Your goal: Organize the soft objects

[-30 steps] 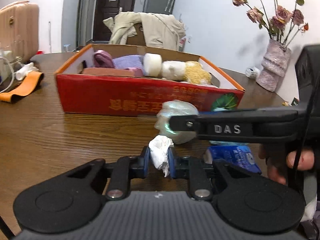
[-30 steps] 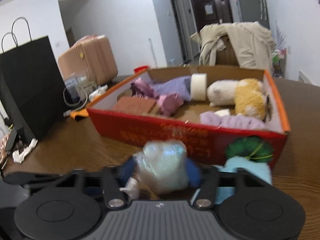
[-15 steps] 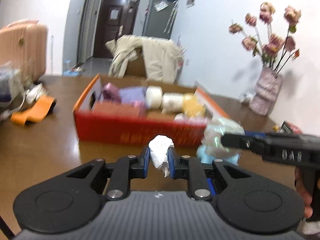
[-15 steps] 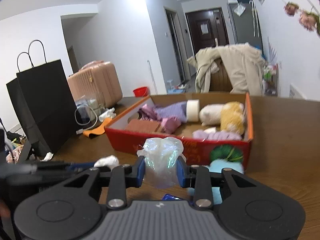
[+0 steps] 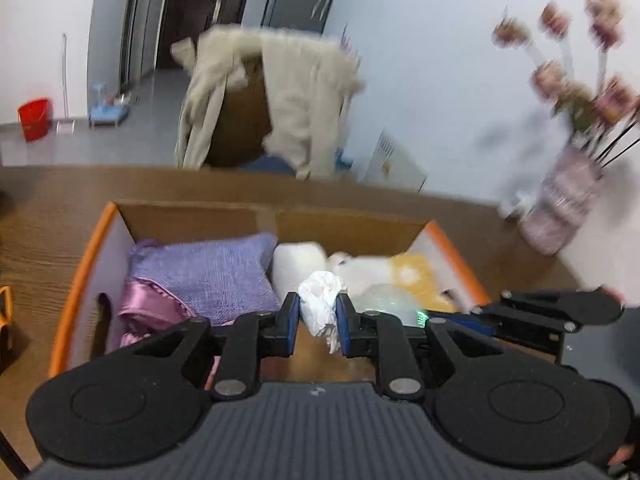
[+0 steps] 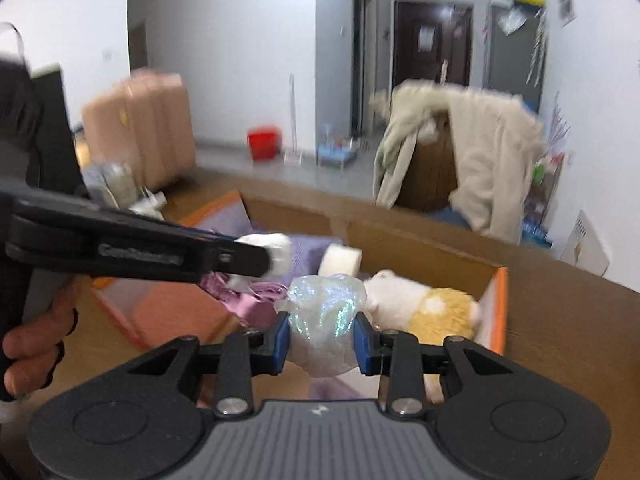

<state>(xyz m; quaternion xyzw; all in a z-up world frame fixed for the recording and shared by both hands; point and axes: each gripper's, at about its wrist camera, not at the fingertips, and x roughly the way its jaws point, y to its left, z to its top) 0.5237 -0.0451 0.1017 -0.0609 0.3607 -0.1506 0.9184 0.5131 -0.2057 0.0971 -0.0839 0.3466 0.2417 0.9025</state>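
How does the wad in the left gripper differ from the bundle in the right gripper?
The white paper wad is opaque and matte; the plastic bundle is translucent with an iridescent sheen. The wad is narrower, so the left gripper is pinched closer than the right gripper, which the bundle bulges above and below. Both are crumpled, clamped between blue pads and held over the orange-rimmed box.

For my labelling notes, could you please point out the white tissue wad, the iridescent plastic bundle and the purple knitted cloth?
white tissue wad (image 5: 320,300), left wrist view, its crumpled middle.
iridescent plastic bundle (image 6: 322,320), right wrist view, its shiny front.
purple knitted cloth (image 5: 208,272), left wrist view, its flat top.
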